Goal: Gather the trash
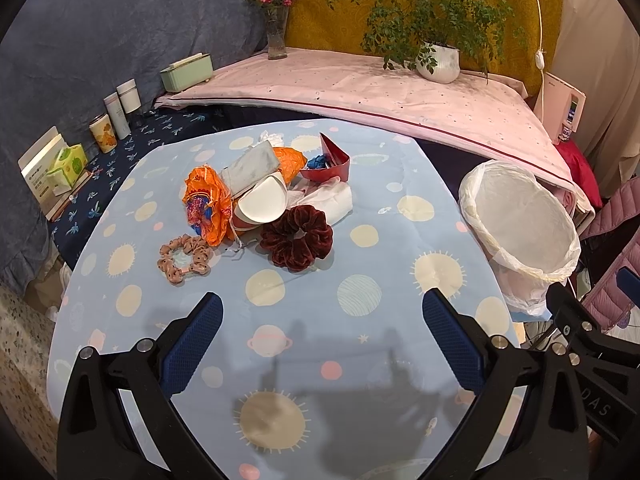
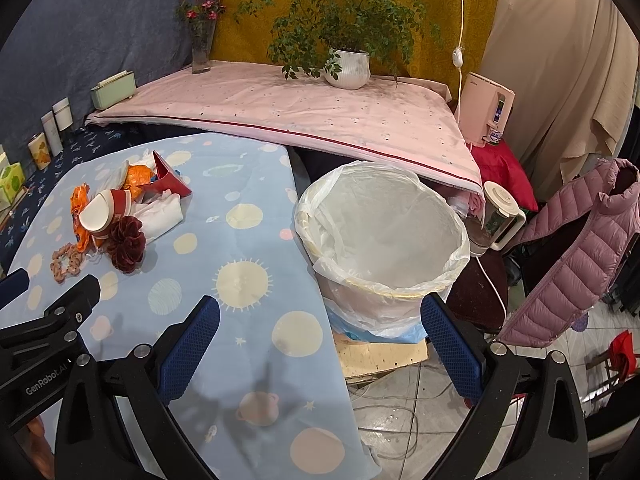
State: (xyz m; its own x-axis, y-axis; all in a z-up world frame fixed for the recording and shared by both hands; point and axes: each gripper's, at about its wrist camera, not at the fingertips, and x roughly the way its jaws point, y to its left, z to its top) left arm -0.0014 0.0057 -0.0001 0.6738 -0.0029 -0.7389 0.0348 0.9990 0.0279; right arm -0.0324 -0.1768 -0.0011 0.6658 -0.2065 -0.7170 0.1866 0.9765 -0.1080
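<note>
Over the near end of the table, the left gripper (image 1: 322, 312) hangs with its blue-padded jaws spread wide and nothing between them; the right gripper (image 2: 320, 316) beside it is just as wide open and just as empty, pointing more toward the bin (image 2: 384, 240) than the table.

Nothing looks collected yet: the white liner appears empty, so this reads as the very start. The trash sits in a heap mid-table, well ahead of both grippers: an orange wrapper (image 1: 204, 204), a crushed paper cup (image 1: 262, 202), white tissue (image 1: 332, 200), a red folded paper box (image 1: 332, 160). Just in front lie a maroon scrunchie (image 1: 296, 238) and a small pink scrunchie (image 1: 184, 258), which I'd guess are not rubbish. The next move likely calls for reaching past them and pinching one loose piece without dragging the pile.

The table wears a pale blue cloth (image 1: 360, 292) printed with suns and planets. The bin stands off its right edge. Behind are a pink-covered ledge (image 2: 280, 108), a potted plant (image 2: 346, 66) and a flower vase (image 2: 201, 54).
</note>
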